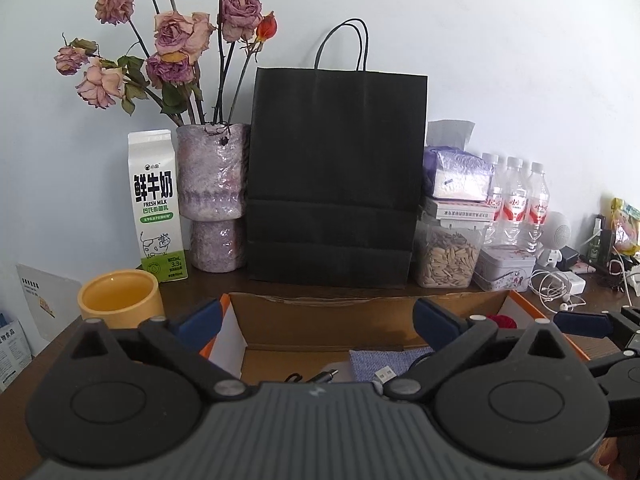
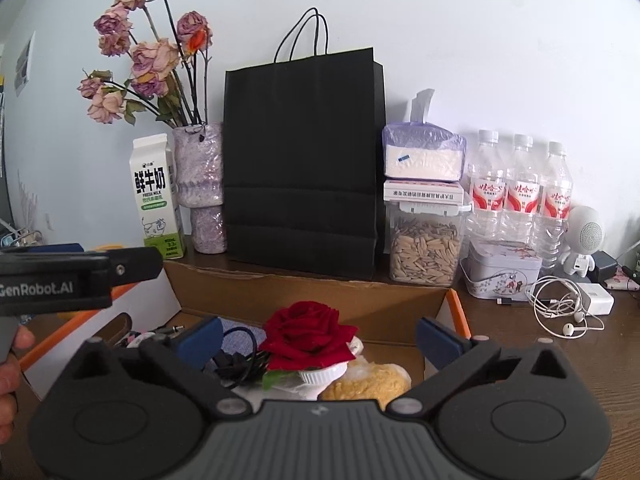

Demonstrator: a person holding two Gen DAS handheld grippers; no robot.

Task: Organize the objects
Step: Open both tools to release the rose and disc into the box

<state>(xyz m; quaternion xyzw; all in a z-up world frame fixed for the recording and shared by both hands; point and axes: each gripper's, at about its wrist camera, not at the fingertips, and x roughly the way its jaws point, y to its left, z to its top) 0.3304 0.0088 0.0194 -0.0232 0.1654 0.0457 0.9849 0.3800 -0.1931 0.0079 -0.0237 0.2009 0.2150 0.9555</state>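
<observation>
Hovering over the open cardboard box [image 2: 312,292] at the counter's front edge, the left gripper [image 1: 316,316] and right gripper [image 2: 320,338] stand spread apart and empty; the red rose [image 2: 310,330] sits inside, apparently already gathered there.

Dark wood table [image 2: 560,360]: open cardboard box [image 2: 320,292] at front edge; along back edge milk carton [image 1: 157,208], vase [image 1: 214,200], black paper bag [image 1: 336,176], 3 water bottles [image 2: 520,192]; yellow cup [image 1: 120,298] front left.
</observation>
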